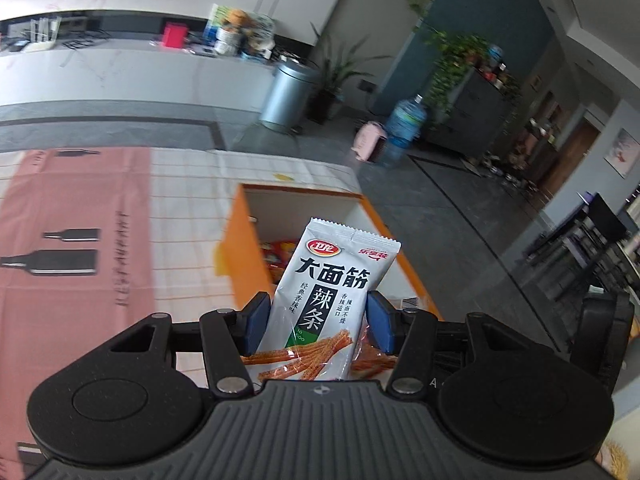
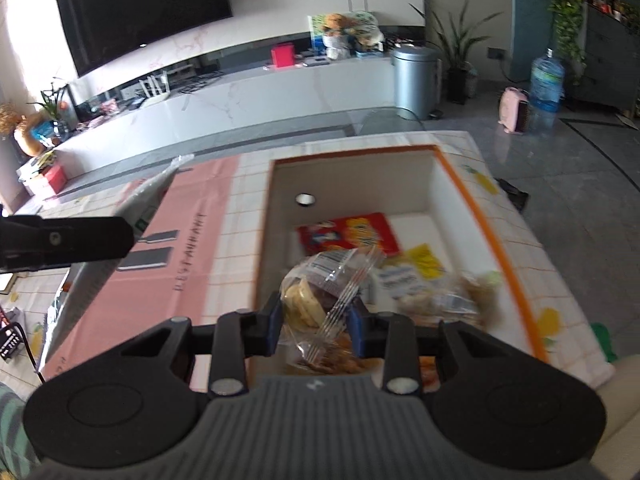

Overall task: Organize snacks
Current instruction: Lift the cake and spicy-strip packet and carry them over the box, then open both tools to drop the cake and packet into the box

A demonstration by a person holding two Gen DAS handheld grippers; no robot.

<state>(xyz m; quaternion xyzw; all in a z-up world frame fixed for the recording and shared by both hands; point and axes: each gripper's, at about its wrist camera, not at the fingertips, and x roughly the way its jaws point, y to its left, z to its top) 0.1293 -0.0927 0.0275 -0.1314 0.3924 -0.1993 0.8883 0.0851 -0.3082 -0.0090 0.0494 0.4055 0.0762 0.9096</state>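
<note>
Left tool [image 1: 318, 322]: blue pads clamped on the sides of a white spicy-strip packet [image 1: 324, 304], which stands upright between them, top edge up, printed face to the camera. The packet is held above the near end of the orange-rimmed box [image 1: 234, 248], clear of the surface [image 1: 80, 208]. Tool pitched downward toward the box.

Right tool [image 2: 314, 322]: pads closed on a clear-wrapped pastry packet [image 2: 320, 292]; crinkled film bulges above and below the grip. Packet held over the near part of the same box [image 2: 492, 236], not resting on its floor. Tool also angled down. The left tool [image 2: 64, 242] enters this view from the left edge, its white packet [image 2: 120, 216] seen edge-on.

Box contents, right wrist view: a red snack packet [image 2: 348, 234] lying flat toward the far wall, a yellow packet [image 2: 426, 260] beside it, and another clear-wrapped snack [image 2: 448, 296] to the right of the held one; details blurred. Box sits on the checked cloth of the surface [image 2: 240, 208], beside its pink panel.
</note>
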